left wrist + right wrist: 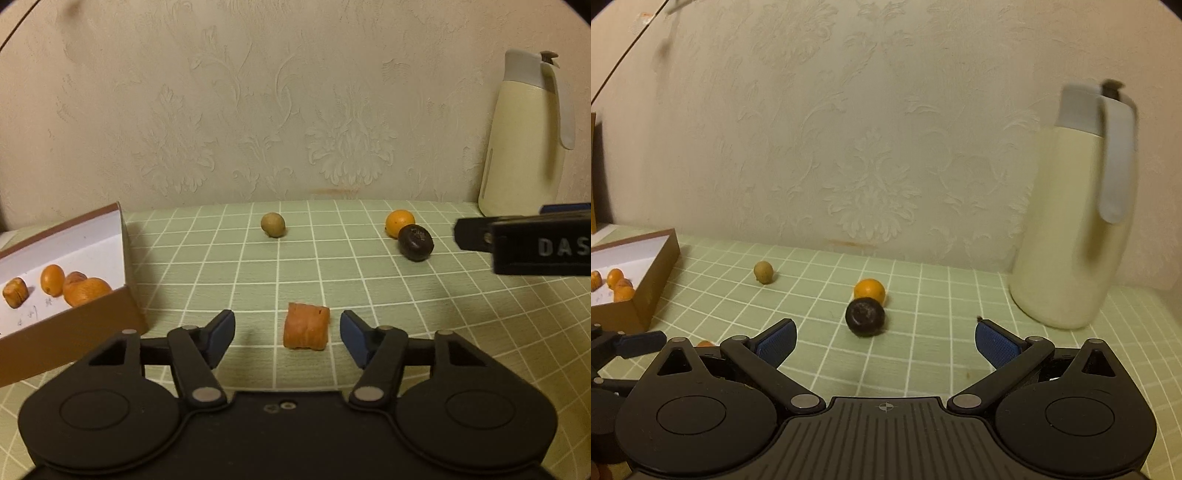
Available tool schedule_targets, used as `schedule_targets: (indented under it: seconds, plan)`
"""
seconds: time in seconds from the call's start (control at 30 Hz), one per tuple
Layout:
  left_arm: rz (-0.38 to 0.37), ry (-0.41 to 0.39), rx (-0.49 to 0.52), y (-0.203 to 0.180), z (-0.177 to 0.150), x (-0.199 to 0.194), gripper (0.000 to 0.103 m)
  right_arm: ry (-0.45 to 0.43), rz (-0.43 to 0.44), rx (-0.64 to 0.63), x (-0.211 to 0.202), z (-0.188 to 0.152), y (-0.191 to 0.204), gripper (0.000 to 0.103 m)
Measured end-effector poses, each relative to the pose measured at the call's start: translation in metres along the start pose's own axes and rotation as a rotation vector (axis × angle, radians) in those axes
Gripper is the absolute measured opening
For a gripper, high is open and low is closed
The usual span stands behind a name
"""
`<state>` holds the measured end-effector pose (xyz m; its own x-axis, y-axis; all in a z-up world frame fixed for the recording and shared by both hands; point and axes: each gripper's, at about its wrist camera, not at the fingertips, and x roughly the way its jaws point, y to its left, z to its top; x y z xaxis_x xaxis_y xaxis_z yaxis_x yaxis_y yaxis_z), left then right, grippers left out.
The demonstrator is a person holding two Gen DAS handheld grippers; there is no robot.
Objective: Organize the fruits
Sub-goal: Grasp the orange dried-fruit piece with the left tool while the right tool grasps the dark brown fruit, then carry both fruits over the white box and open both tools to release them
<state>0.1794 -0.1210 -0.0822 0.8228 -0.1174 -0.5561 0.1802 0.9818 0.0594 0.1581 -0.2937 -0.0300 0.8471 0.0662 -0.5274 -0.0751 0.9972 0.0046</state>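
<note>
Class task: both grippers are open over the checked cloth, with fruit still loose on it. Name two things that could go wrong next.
1. The dark fruit touches the orange fruit; closing the right gripper on one may send the other rolling.
2. The orange chunk sits off-centre, nearer one finger of the left gripper, so it could twist or slip out.

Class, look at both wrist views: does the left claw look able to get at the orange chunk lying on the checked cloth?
Probably yes. The left claw is open, and the orange chunk lies on the checked cloth between its fingertips, apparently touching neither. Nothing stands in the way; the box sits off to the left.
</note>
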Motion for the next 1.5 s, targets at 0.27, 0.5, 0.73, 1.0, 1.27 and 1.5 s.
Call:
schedule_targets:
  seconds: [0.27,0.5,0.73,1.0,1.27,1.5]
  plan:
    - [-0.018,0.028,-0.040,0.001,0.000,0.017,0.035,0.036,0.030,0.007,0.041,0.002,0.003,0.082]
    - [-0.032,0.040,-0.088,0.008,0.003,0.024,0.030,0.073,0.054,0.020,0.074,0.004,0.004,0.075]
    - [-0.028,0.045,-0.073,0.006,0.003,0.025,0.028,0.156,0.062,0.066,0.106,0.004,0.001,0.035]
    - [-0.032,0.042,-0.062,0.007,0.001,0.024,0.015,0.155,0.069,0.051,0.089,0.008,0.002,0.035]
    - [-0.039,0.014,-0.037,0.008,0.007,0.005,0.015,0.142,0.083,0.024,0.058,0.007,0.007,0.035]
    - [-0.041,-0.020,-0.026,0.014,0.013,-0.023,0.015,0.104,0.100,0.012,0.018,0.007,0.019,0.035]
